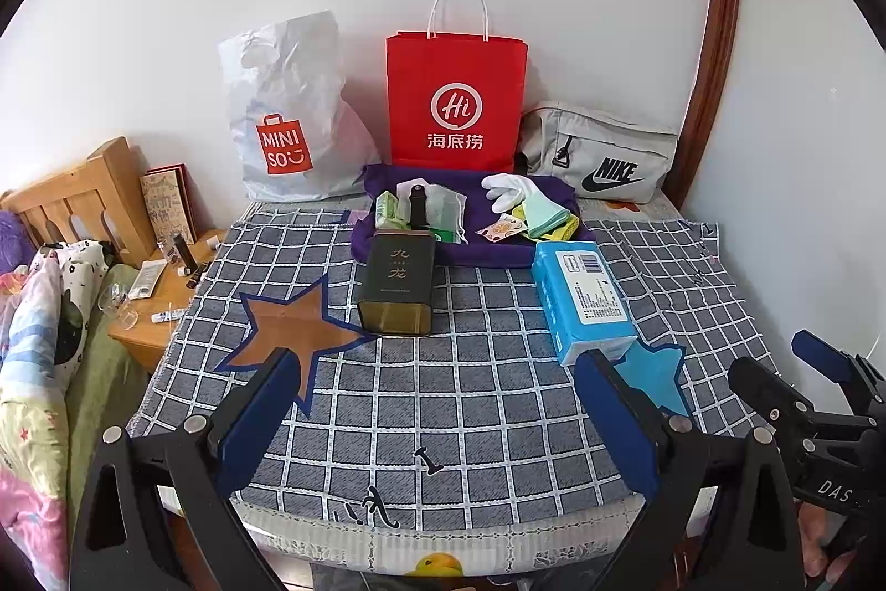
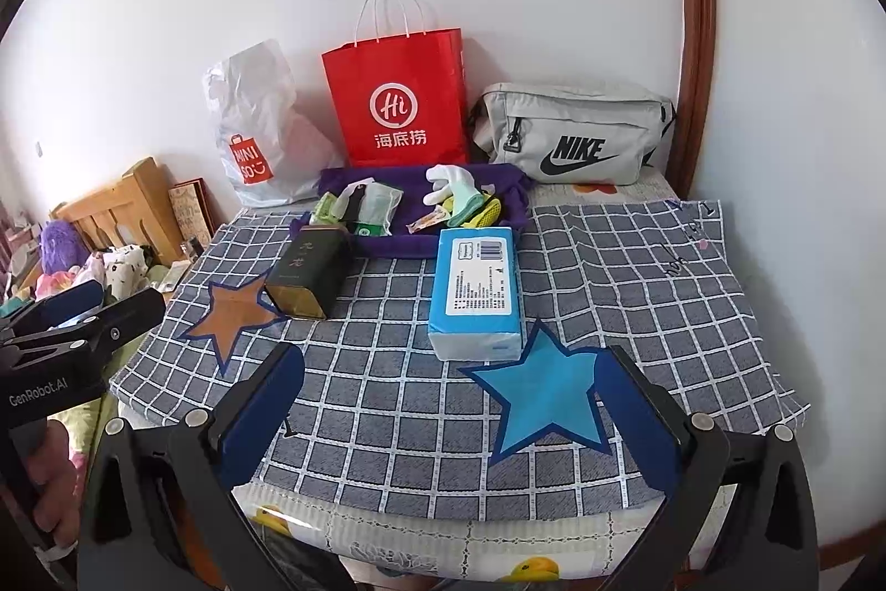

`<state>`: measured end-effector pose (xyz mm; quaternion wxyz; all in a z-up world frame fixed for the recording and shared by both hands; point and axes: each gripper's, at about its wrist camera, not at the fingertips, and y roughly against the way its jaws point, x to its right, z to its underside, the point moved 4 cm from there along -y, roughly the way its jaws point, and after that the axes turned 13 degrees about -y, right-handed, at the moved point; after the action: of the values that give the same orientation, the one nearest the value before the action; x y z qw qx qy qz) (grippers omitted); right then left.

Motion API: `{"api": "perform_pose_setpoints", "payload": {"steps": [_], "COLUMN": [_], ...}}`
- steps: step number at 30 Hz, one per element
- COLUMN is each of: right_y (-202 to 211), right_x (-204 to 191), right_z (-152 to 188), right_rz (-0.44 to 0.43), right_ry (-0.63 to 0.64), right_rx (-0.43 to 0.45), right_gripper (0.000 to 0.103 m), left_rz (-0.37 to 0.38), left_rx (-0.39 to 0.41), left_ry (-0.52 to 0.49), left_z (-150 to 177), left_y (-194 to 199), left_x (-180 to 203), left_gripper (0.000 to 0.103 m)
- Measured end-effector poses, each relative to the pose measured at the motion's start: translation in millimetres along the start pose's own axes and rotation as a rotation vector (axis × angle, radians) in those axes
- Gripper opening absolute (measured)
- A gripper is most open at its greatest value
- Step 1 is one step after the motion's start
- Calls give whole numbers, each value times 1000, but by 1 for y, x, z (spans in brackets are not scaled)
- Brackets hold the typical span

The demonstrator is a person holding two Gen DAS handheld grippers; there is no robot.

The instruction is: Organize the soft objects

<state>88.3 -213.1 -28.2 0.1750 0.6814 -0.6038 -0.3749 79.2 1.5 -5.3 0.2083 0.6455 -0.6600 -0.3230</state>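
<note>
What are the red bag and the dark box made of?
The red bag looks like stiff matte paper: sharp creases, twisted white cord handles. The dark box seems to be metal, probably a tin: its golden end shines with rounded corners.

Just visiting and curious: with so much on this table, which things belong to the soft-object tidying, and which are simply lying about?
For the job:
white glove
green cloth
blue tissue pack
purple tray

Lying about:
dark tin
red bag
Nike pouch
Miniso bag
</note>
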Motion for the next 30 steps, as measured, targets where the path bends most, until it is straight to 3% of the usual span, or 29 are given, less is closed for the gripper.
{"api": "perform_pose_setpoints", "payload": {"steps": [30], "right_y": [3], "right_x": [-1], "right_z": [-1], "right_rz": [2], "right_ry": [2], "right_rx": [12], "right_gripper": [103], "left_rz": [-4], "left_rx": [-6], "left_ry": [7], "left_z": [3], "left_y": [0], "left_x": [-2], "left_gripper": [100]}}
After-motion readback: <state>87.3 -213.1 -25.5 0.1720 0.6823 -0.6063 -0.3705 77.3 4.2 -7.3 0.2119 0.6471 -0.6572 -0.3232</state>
